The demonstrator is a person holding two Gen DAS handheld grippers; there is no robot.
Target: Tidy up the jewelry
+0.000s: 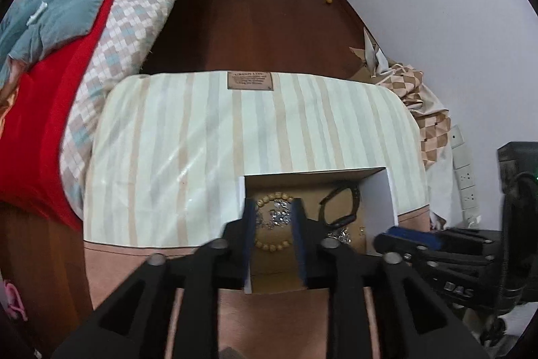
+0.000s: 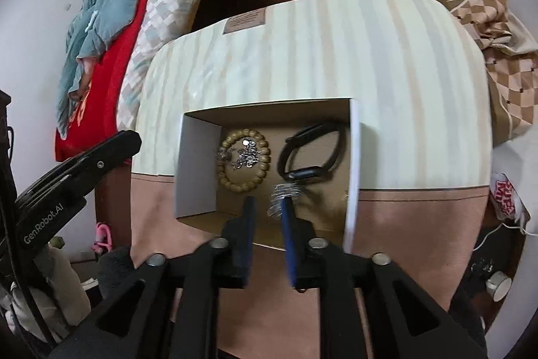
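right wrist view: one box (image 2: 196, 164) holds one bead bracelet (image 2: 243, 182), one black band (image 2: 311, 150).

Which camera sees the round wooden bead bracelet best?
The right wrist view: the whole wooden bead bracelet shows in the box. In the left wrist view, the left gripper fingers cover both its sides.

So there's a shallow cardboard box (image 2: 198, 164) with white walls, open on top, sitting on a striped cloth. Inside on the left lies a wooden bead bracelet (image 2: 243, 160), flat in a ring, with a tangle of silver chain (image 2: 247, 155) piled in its middle. Right of it a black watch band (image 2: 311, 153) lies looped, and another bit of silver chain (image 2: 284, 194) is just in front of that, blurry.
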